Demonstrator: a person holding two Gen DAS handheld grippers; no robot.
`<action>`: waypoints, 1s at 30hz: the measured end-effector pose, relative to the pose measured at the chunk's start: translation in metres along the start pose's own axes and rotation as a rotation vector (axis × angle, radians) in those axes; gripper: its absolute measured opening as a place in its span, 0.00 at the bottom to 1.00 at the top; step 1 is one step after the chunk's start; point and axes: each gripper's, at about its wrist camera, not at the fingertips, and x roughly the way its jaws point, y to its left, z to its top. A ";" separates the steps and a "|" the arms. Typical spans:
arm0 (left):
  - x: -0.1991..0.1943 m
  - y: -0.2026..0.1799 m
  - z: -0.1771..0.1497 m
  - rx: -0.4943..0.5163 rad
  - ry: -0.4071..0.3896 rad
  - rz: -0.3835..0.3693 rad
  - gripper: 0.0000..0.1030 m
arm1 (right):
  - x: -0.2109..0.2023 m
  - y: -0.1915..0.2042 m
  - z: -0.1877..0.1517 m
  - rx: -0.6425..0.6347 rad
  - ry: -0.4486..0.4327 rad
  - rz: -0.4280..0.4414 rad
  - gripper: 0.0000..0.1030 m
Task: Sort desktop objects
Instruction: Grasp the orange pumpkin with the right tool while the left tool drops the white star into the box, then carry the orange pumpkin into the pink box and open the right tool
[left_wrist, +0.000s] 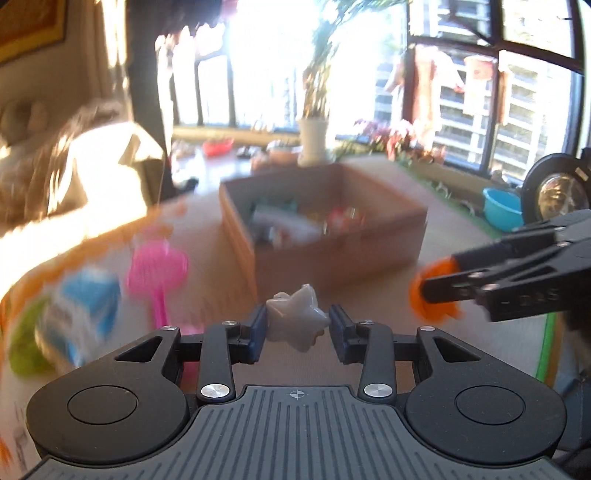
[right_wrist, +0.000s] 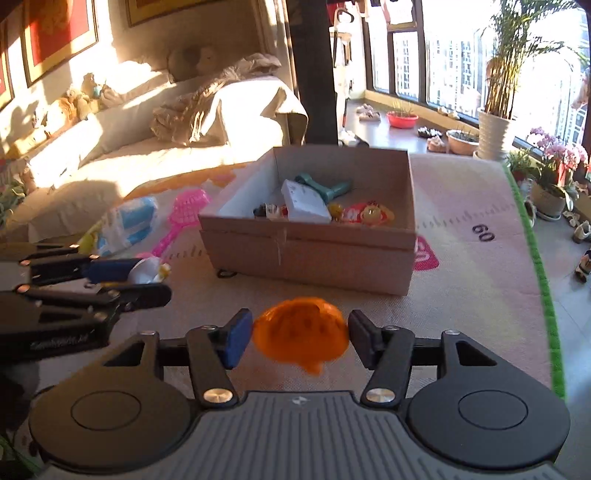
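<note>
Right wrist view, largest item first: table (right_wrist: 480, 258) under a pale printed mat, green border at 3 o'clock. Cardboard box (right_wrist: 314, 254) stands at 12 o'clock, open-topped, already holding a white carton (right_wrist: 304, 201), a teal handled toy (right_wrist: 325, 186) and a red-and-yellow toy (right_wrist: 369, 214). Still loose on the mat at 9–10 o'clock of the box: blue-and-white packet (right_wrist: 129, 221) and pink toy shovel (right_wrist: 184, 218).

Right tool (right_wrist: 300, 334): clamped on the orange toy (right_wrist: 301, 332), both pads against its sides, held clear of the mat short of the box's near wall.

Left wrist view (blurred by motion): left tool (left_wrist: 298, 326) clamped on the grey star-shaped toy (left_wrist: 297, 321), also in the air, box at 12 o'clock. Right tool enters at 3 o'clock with its orange load.

Judgement: step in hand is the carry to the box; both items are gripped, neither is deposited.

Notes for doing it well:
- Lift each load above the near rim before crossing it; the wall looks tall enough to clip a low carry.
- Tools sit close side by side; go in one at a time, or aim at separate corners.
- Release low over a bare patch of box floor, near 1 o'clock of the carton, so nothing bounces out.
- Star grip looks narrow, on its points; keep it level and avoid jerks.
</note>
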 end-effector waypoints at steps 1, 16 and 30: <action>0.002 -0.002 0.012 0.020 -0.031 0.004 0.39 | -0.013 -0.004 0.007 0.002 -0.019 0.006 0.30; 0.047 0.015 0.042 -0.062 -0.021 0.096 0.93 | -0.025 -0.031 0.013 0.014 -0.065 -0.107 0.52; 0.011 0.031 -0.048 -0.132 0.185 0.076 0.96 | 0.021 0.026 -0.034 -0.167 0.195 -0.027 0.48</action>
